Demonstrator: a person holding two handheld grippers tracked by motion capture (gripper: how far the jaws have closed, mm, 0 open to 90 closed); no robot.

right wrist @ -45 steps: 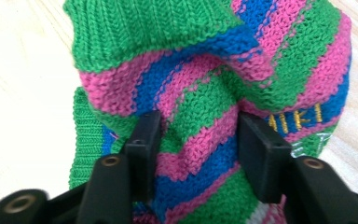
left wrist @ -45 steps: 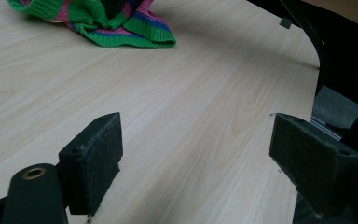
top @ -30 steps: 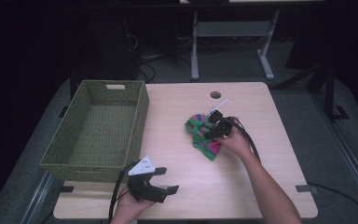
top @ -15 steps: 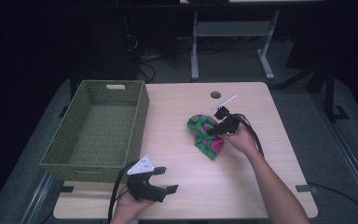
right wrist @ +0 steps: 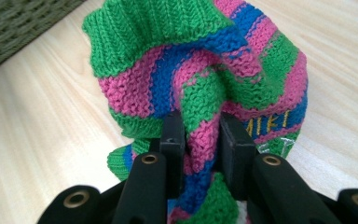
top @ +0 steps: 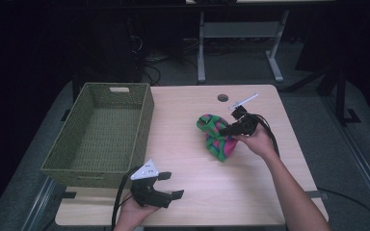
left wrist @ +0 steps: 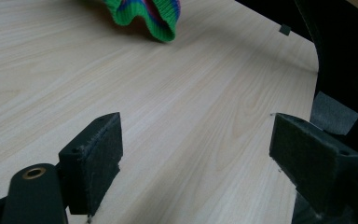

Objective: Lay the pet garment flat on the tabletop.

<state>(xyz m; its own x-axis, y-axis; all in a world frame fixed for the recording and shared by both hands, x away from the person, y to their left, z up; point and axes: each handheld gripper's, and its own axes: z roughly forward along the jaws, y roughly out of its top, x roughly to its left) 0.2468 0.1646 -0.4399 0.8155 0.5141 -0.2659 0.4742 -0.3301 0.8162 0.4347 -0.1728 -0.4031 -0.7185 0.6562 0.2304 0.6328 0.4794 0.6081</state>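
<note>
Jaws of the left gripper [top: 166, 185] stand wide apart with nothing between them, low over the table [top: 188, 159] at about seven o'clock. Farther out, near two o'clock from the table's centre, the right gripper [right wrist: 200, 140] pinches a fold of the striped knitted cloth [right wrist: 200, 70], pink, green and blue. Beyond, at ten o'clock, sits the woven green basket [top: 103, 134].

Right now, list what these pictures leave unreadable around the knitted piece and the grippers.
- Knitted piece, right gripper view: yellow lettering partly folded under, unreadable; lower part hidden behind the right gripper.
- Knitted piece, left gripper view: cut off by the top edge.
- Left gripper, high view: body partly hidden by its grey plate.
</note>
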